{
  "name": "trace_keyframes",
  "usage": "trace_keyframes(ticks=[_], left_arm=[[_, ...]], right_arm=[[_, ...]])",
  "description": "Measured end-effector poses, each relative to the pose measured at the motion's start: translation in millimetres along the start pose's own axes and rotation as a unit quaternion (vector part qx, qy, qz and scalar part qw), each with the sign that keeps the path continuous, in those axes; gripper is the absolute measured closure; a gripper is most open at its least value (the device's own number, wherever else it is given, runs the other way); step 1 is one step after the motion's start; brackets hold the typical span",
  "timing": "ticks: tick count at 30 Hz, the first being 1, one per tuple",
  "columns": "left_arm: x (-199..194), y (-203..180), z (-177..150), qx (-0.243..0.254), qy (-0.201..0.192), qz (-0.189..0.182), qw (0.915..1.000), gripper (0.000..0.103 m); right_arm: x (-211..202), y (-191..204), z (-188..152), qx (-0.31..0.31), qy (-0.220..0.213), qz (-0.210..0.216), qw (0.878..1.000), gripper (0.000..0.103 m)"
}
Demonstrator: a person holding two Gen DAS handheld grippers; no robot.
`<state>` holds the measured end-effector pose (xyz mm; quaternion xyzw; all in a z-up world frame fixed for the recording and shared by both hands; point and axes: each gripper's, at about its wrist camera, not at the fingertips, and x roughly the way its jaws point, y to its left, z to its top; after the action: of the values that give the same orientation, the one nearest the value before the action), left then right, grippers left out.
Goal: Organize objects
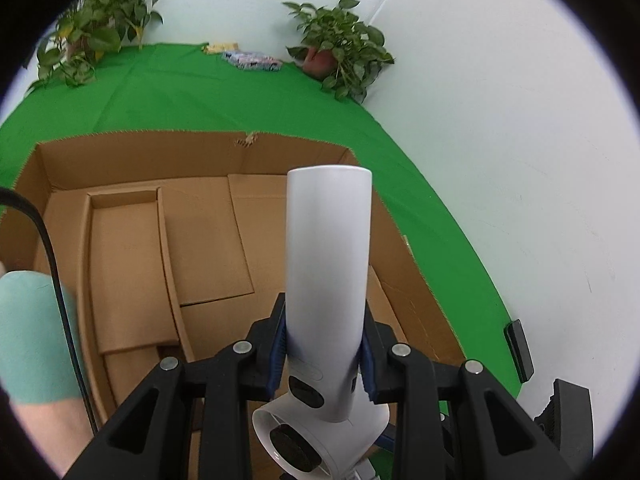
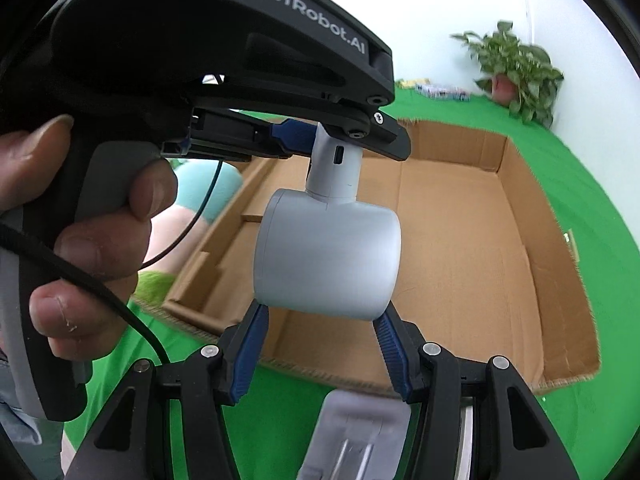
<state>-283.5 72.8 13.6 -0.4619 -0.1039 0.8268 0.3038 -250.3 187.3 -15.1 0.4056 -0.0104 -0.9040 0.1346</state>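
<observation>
Grey hair dryer [image 1: 328,264] clamped between left claw [image 1: 325,354] pads.

dryer [image 1: 328,264]: matt smooth plastic | box [image 1: 208,216]: matt cardboard | cloth [image 1: 192,88]: green fabric
</observation>
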Motion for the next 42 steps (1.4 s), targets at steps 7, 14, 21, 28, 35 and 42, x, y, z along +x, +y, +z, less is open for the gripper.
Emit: trace_keyframes(ticks=[7, 14, 21, 28, 35, 42], left_arm=[[37.1, 11.9, 0.9, -0.008, 0.034, 0.005, 0.9994, 0.074], [51.1, 27.0, -3.3, -0.033, 0.054, 0.015, 0.9979, 0.074], [51.1, 36.7, 0.7, -0.042, 0.082, 0.056, 0.9942, 0.073], [8.8, 54.5, -3.5, -0.043, 0.046, 0.034, 0.9974, 0.073], [-38.0, 90.2, -17.1, -0.047, 0.009, 0.039, 0.9981, 0.073], [-51.4, 96.7, -43.8, -0.033, 0.01, 0.043, 0.9985, 0.073]], right_arm=[[33.7, -17.1, 6.3, 0.022, 0.035, 0.005, 0.999, 0.051], [48.8, -19.3, 9.4, 0.044, 0.063, 0.013, 0.997, 0.052], [62.4, -14.7, 22.7, 0.054, 0.097, 0.021, 0.994, 0.072], [82.1, -10.5, 40.6, 0.054, 0.143, 0.012, 0.988, 0.099], [70.2, -27.2, 71.0, 0.102, 0.125, 0.003, 0.987, 0.055], [82.9, -92.0, 89.0, 0.189, 0.115, 0.011, 0.975, 0.04]])
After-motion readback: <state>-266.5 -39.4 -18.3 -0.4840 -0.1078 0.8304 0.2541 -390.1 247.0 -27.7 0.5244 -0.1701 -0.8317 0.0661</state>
